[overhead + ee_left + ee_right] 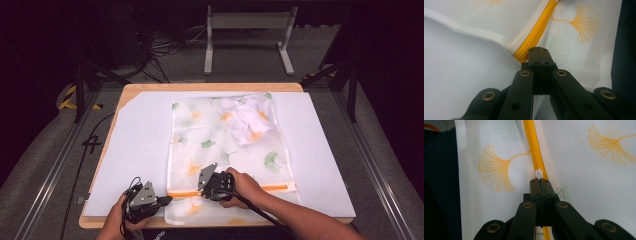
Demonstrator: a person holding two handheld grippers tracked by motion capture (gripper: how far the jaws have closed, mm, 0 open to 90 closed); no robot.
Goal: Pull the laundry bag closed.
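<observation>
A white mesh laundry bag (225,145) printed with ginkgo leaves lies flat on the table, and a crumpled white garment (247,120) shows through its far right corner. An orange zipper (272,188) runs across the bag's near end. My left gripper (169,200) is at the bag's near left corner, its jaws shut on the zipper's end (524,52). My right gripper (201,192) lies along the zipper (534,147) and points left. Its jaws are shut on the small white zipper pull (538,173).
The bag rests on a white sheet (135,150) that covers a wooden table (200,86). Aluminium rails (55,165) run along both sides of the table. A metal stand (247,22) and loose cables (160,50) sit on the floor beyond the far edge.
</observation>
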